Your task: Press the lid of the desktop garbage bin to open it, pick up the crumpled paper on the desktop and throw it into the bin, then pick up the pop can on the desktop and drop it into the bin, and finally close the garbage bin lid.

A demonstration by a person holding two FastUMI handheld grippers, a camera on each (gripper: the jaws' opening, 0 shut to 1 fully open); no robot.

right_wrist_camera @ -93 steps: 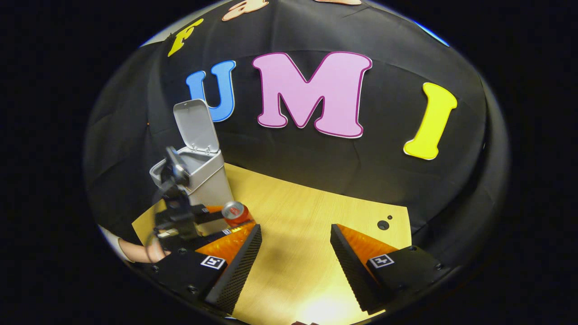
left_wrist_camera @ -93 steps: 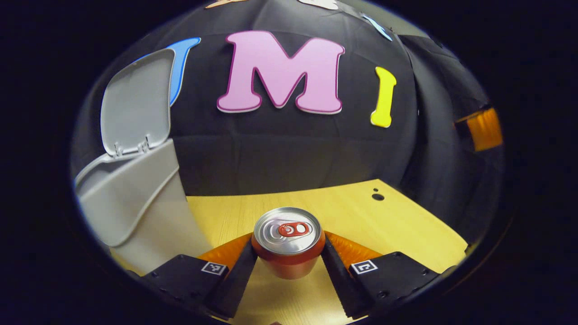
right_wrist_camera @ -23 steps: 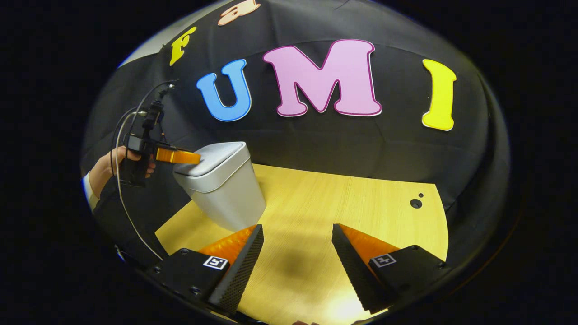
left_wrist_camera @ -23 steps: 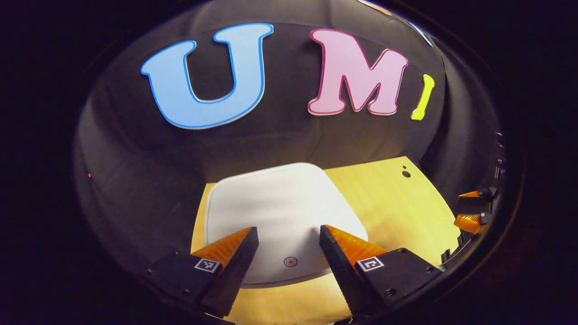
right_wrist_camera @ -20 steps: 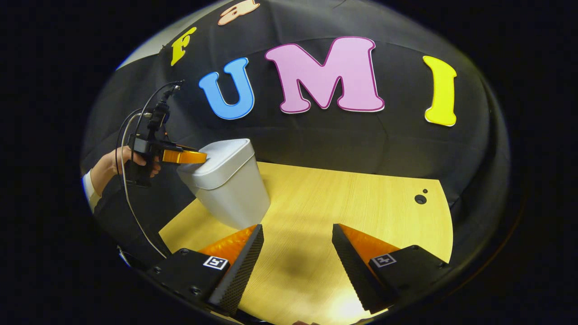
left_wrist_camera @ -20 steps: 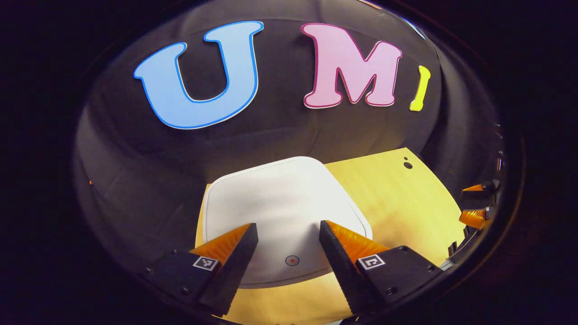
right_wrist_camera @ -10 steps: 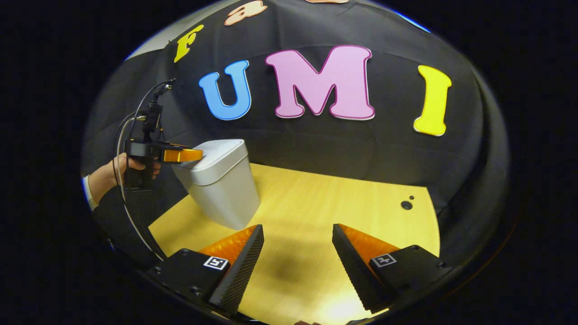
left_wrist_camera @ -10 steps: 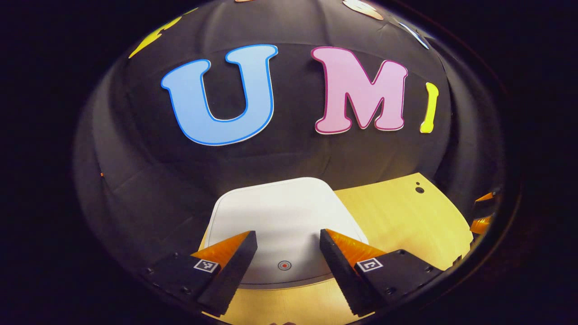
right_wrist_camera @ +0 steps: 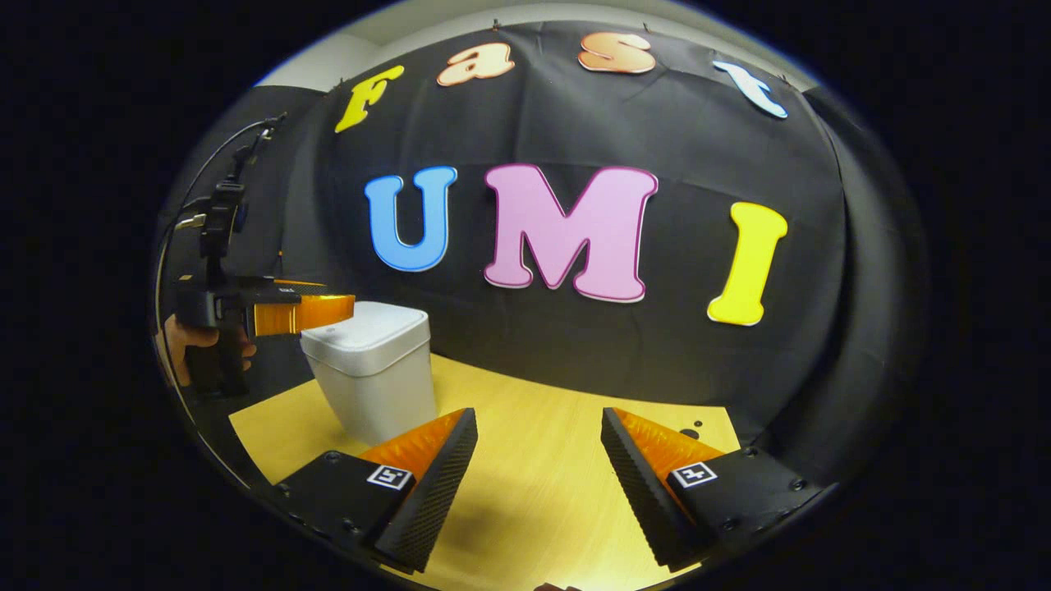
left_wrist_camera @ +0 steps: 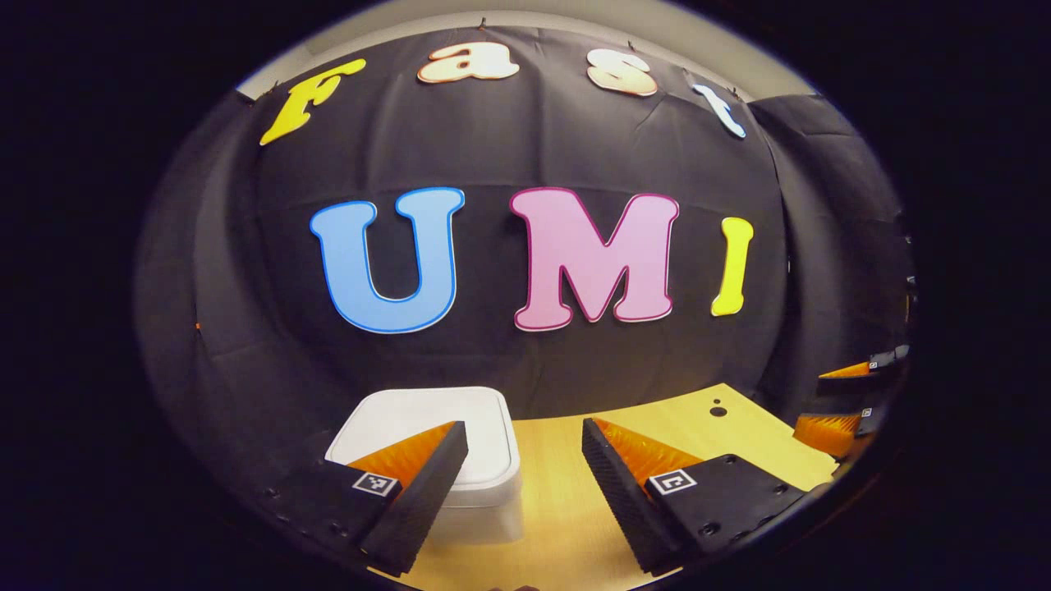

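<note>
- Since half a second ago, the left gripper view has risen and drawn back: the pale grey plastic desktop bin (left_wrist_camera: 427,460), lid down, now sits lower and smaller, partly behind the left finger of the left hand-held gripper (left_wrist_camera: 524,472), whose fingers are spread with nothing between them.
- Beyond it, the light wooden tabletop (left_wrist_camera: 698,427) is bare apart from two small dark holes; neither the can nor the paper lies on it, so I judge both are inside the bin, though its contents are hidden.
- Right gripper view: the right hand-held gripper (right_wrist_camera: 538,460) hangs spread over the tabletop, holding nothing.
- The left hand-held gripper hovers just above the lid's near edge; contact cannot be told.
- Judgement: to finish well, lift clear without catching the lid.
</note>
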